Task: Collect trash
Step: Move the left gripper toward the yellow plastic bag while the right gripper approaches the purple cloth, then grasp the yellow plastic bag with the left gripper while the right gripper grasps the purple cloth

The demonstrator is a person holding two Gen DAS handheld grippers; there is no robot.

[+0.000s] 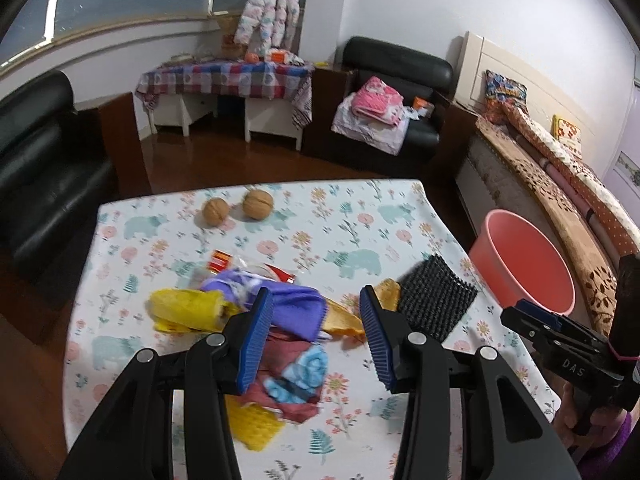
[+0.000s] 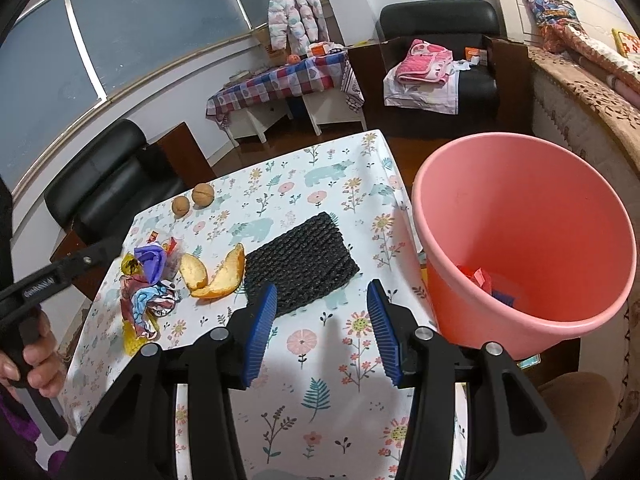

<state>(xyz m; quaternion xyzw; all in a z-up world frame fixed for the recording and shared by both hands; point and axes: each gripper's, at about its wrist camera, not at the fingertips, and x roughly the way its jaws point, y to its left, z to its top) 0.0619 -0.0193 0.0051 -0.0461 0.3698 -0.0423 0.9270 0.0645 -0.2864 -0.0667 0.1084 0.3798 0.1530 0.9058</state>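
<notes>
Landmark: pink bucket (image 2: 524, 240), off the table's (image 2: 332, 364) edge, a few scraps already inside. Black foam net (image 2: 300, 262) lies on the table just beside the bucket; orange peel (image 2: 218, 276) is past the net, farther from the bucket. Crumpled wrapper pile (image 2: 146, 280) is farthest from it. Left gripper (image 1: 316, 340) spread, nothing pinched, over the pile. Right gripper (image 2: 322, 334) spread, empty, near the bucket rim. Two walnuts (image 1: 238, 208) well away.

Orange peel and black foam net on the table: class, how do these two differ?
The orange peel is curled, smooth and orange in two pieces; the black foam net lies flat, ribbed and in one larger piece. The peel lies nearer the wrapper pile. Both rest on the tablecloth, unheld.
</notes>
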